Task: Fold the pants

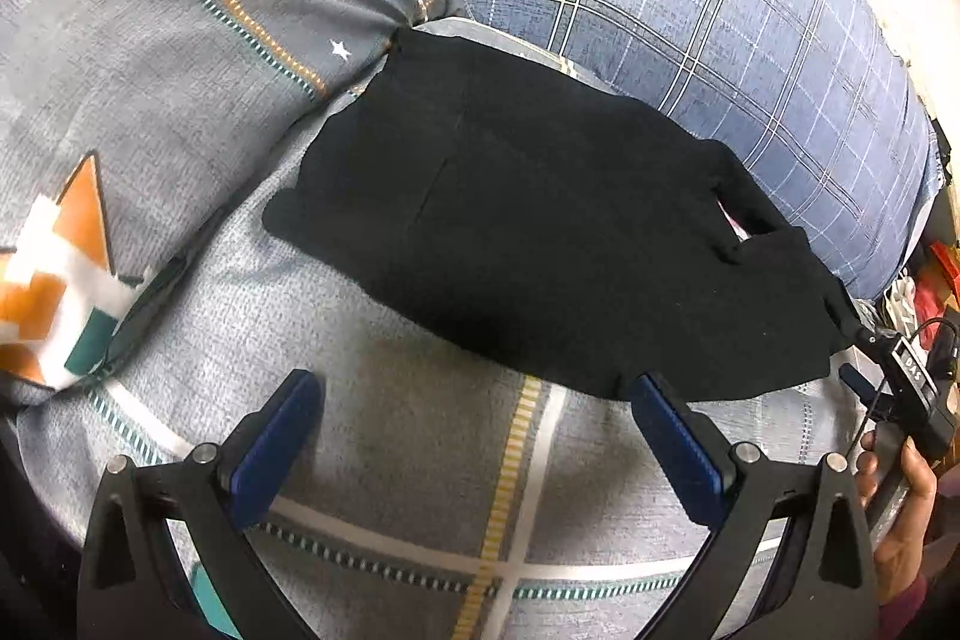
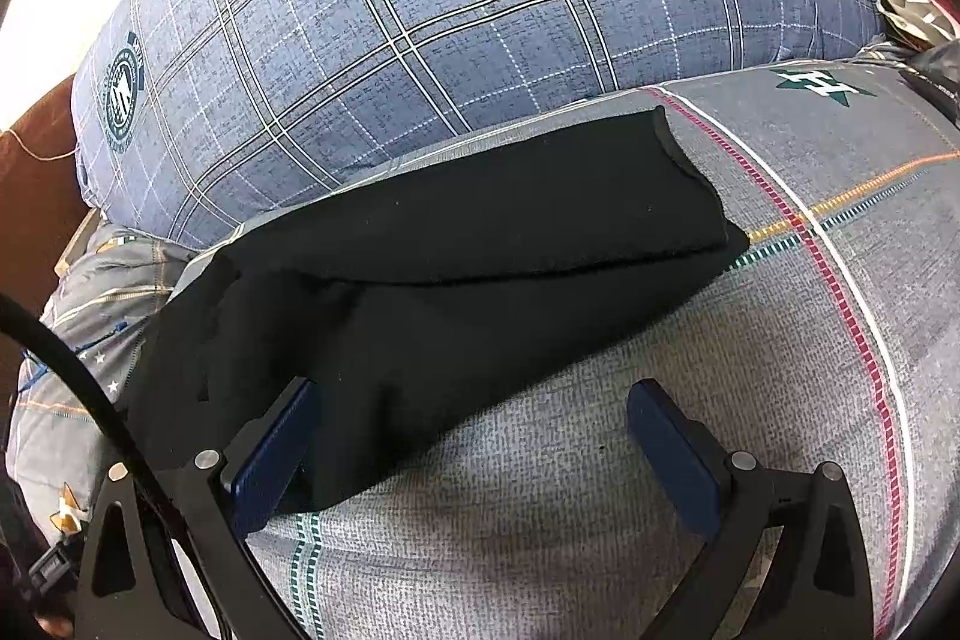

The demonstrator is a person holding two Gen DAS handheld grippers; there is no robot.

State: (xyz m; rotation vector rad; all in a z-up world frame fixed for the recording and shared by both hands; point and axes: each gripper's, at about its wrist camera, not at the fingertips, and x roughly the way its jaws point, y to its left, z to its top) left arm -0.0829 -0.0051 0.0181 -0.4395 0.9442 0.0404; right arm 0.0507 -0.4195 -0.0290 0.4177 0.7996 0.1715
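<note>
Black pants (image 1: 540, 244) lie folded flat on the grey patterned bedsheet (image 1: 390, 460). In the right wrist view the pants (image 2: 456, 292) show as a layered stack with one layer folded over another. My left gripper (image 1: 474, 400) is open and empty, just short of the pants' near edge; its right fingertip (image 1: 654, 388) meets that edge. My right gripper (image 2: 474, 412) is open and empty, its left finger (image 2: 282, 436) over the pants' near corner, its right finger (image 2: 672, 436) over bare sheet.
A blue plaid pillow (image 1: 690, 10) lies behind the pants, also in the right wrist view (image 2: 420, 10). A grey patterned pillow (image 1: 180, 70) is at the left. A hand (image 1: 900, 508) holding the other gripper's handle shows at the right edge. A black cable (image 2: 90, 388) crosses the left.
</note>
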